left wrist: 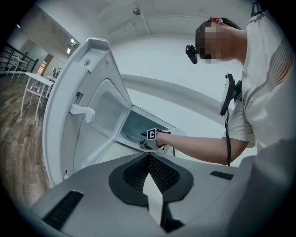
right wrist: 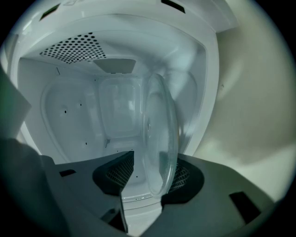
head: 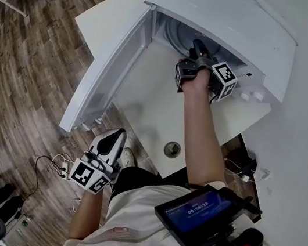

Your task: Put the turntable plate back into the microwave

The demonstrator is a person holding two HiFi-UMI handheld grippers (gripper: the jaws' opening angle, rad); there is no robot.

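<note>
Wood flooring (head: 28,68) surrounds the white table (head: 154,119) bearing the microwave (head: 235,28), whose door (head: 108,64) stands open. Right gripper (right wrist: 155,159) is reached into the microwave cavity, jaws spread wide. The glass turntable plate (right wrist: 159,125) passes between them with a clear gap at one pad, so no grip is assessed. The plate is inside the microwave, close along one cavity face, judged to be the floor; its seating cannot be confirmed. Left gripper (head: 117,136) hangs well out in front of the microwave, jaws together and empty. Remaining: confirm seating and withdraw.
</note>
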